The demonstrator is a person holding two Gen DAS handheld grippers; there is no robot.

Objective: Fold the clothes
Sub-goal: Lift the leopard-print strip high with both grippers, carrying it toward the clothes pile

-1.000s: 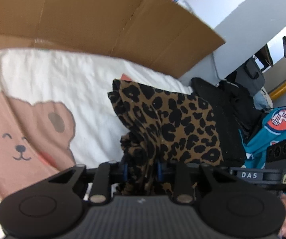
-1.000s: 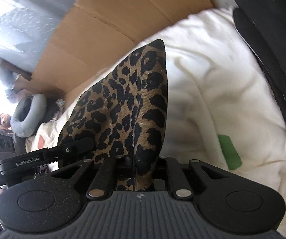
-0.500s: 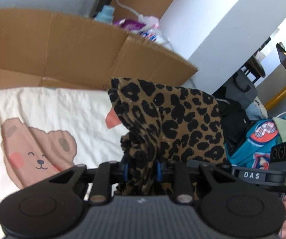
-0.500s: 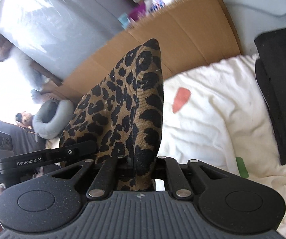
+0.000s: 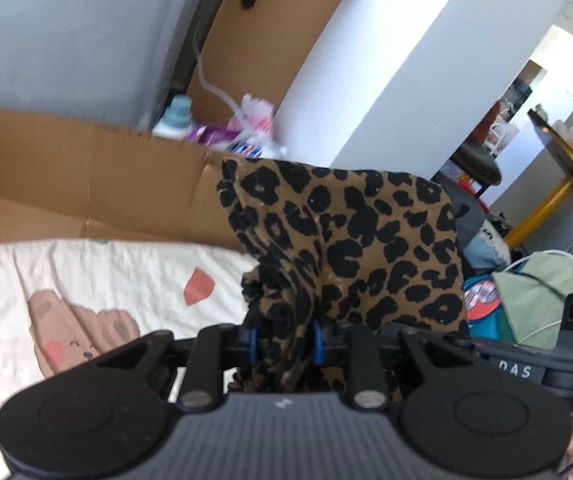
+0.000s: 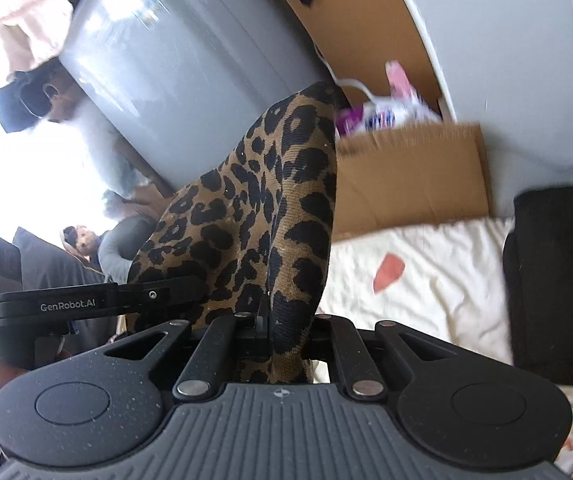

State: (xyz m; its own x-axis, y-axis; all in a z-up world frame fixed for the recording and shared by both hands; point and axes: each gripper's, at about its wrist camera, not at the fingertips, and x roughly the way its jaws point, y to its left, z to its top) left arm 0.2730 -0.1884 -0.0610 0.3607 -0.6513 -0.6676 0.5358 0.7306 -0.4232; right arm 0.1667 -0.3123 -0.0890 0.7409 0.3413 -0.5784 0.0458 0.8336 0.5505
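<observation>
Leopard-print garment: clamped in left tongs and right tongs, now lifted higher above bear-print sheet; likely raised for shaking out.

white wall, cardboard panel, bear-print sheet, bright daylight.

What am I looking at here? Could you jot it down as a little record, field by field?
Garment: brown leopard-print cloth, bunched, held up off the bed
Left tongs: shut on the cloth
Right tongs: shut on the cloth
Surface below: cream bedsheet with a bear print
Behind: brown cardboard box flap
At the right: folded black fabric on the sheet
Folding: not yet visibly started
</observation>
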